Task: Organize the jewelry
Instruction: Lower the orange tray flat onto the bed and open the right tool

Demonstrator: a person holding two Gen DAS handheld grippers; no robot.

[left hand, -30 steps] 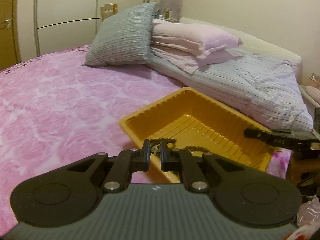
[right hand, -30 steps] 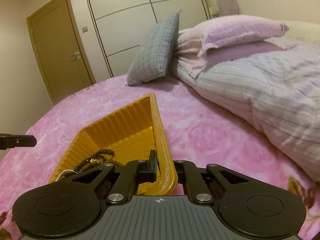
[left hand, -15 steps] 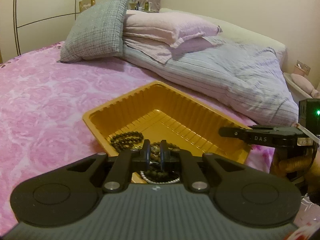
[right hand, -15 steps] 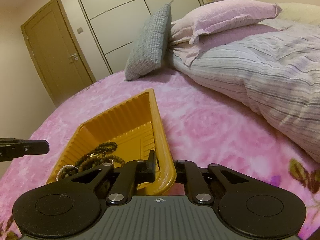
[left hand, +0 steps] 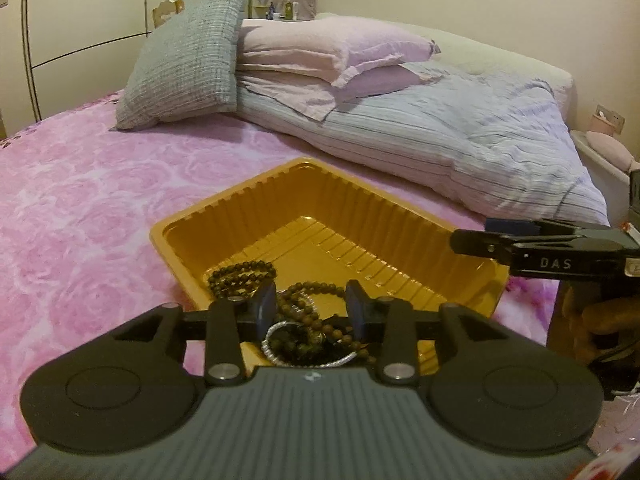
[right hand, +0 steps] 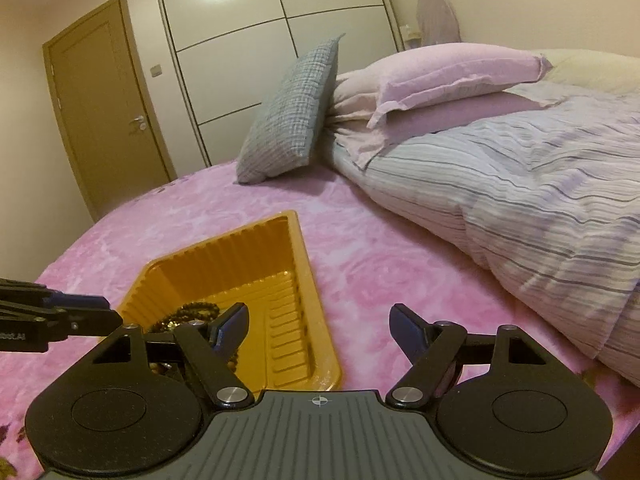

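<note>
Tilting downward — left claw (left hand: 311,307) opening

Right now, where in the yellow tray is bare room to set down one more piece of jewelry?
The far half of the yellow tray is bare ribbed floor up to its back walls. The near corner is crowded: dark bead strands and a silver bangle are piled there, under the left gripper, whose jaws are opening.
</note>
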